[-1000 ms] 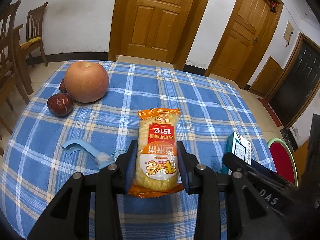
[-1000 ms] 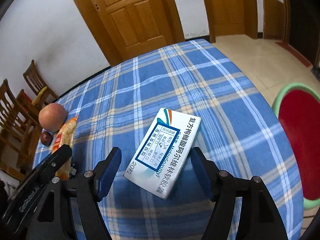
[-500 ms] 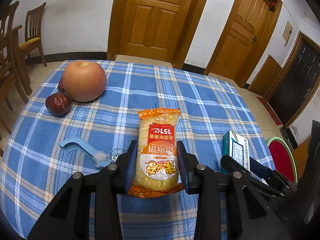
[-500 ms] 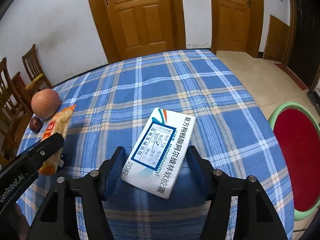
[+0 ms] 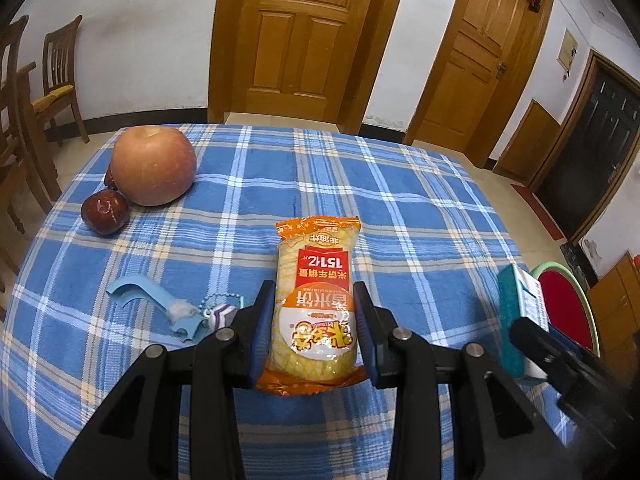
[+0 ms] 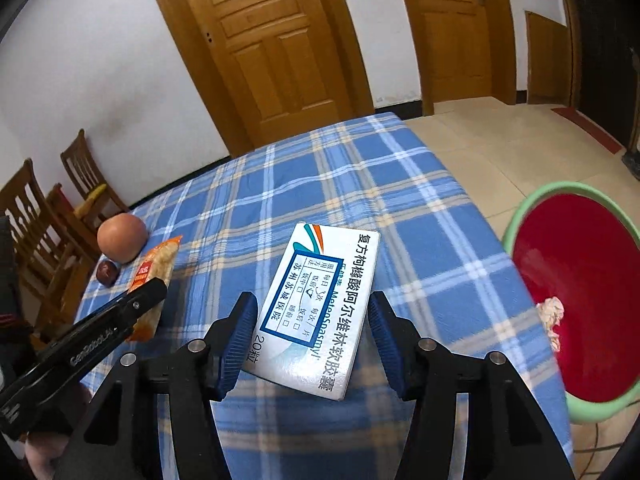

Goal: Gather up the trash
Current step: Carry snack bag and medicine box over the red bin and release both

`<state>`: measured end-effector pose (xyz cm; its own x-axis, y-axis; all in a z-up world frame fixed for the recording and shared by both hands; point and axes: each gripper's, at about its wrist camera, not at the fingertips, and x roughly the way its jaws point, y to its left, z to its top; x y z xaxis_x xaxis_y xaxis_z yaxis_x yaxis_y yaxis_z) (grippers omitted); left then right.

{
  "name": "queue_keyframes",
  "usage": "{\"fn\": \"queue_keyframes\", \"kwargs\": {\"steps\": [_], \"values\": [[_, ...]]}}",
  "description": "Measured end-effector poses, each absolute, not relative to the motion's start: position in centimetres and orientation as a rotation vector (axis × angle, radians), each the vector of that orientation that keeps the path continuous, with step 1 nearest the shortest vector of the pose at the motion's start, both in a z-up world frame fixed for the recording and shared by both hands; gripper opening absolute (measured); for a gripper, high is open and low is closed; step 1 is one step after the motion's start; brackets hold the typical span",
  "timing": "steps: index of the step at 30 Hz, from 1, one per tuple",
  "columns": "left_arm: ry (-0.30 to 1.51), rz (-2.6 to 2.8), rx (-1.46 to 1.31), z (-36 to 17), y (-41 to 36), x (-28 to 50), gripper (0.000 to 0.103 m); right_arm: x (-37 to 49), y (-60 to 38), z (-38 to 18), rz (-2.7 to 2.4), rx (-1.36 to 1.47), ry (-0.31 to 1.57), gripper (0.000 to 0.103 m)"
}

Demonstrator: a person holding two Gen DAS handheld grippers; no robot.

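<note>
My left gripper point(image 5: 314, 320) is shut on an orange rice-cracker packet point(image 5: 316, 296) and holds it above the blue checked tablecloth point(image 5: 248, 208). My right gripper point(image 6: 310, 332) is shut on a white medicine box point(image 6: 320, 304) with blue print, lifted off the cloth. The box also shows at the right of the left wrist view point(image 5: 520, 312), and the packet at the left of the right wrist view point(image 6: 156, 268). A red basin with a green rim point(image 6: 584, 280) stands on the floor to the right of the table, with a crumpled white scrap point(image 6: 552, 312) in it.
An apple point(image 5: 154, 166) and two dark red dates point(image 5: 105, 212) lie at the table's far left. A light blue plastic piece point(image 5: 138, 288) and a small keychain point(image 5: 222, 314) lie left of my left gripper. Wooden chairs point(image 6: 52, 216) stand beyond the table's left side.
Both grippers have risen with their loads. The right gripper has closed onto the medicine box and swung toward the red basin, which now shows more fully.
</note>
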<state>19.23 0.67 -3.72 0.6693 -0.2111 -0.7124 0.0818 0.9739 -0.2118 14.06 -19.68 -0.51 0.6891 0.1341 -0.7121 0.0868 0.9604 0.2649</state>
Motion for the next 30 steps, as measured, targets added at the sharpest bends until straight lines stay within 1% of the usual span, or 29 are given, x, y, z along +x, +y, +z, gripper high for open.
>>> {"fn": "queue_keyframes", "kwargs": {"steps": [11, 30], "values": [[0.805, -0.203, -0.111, -2.1, -2.1, 17.6, 0.038, 10.2, -24.2, 0.1, -0.011, 0.332, 0.788, 0.058], [0.819, -0.374, 0.011, -0.4, -12.9, 15.0, 0.038, 4.9, -33.7, 0.8, -0.150, 0.436, 0.713, 0.058]]}}
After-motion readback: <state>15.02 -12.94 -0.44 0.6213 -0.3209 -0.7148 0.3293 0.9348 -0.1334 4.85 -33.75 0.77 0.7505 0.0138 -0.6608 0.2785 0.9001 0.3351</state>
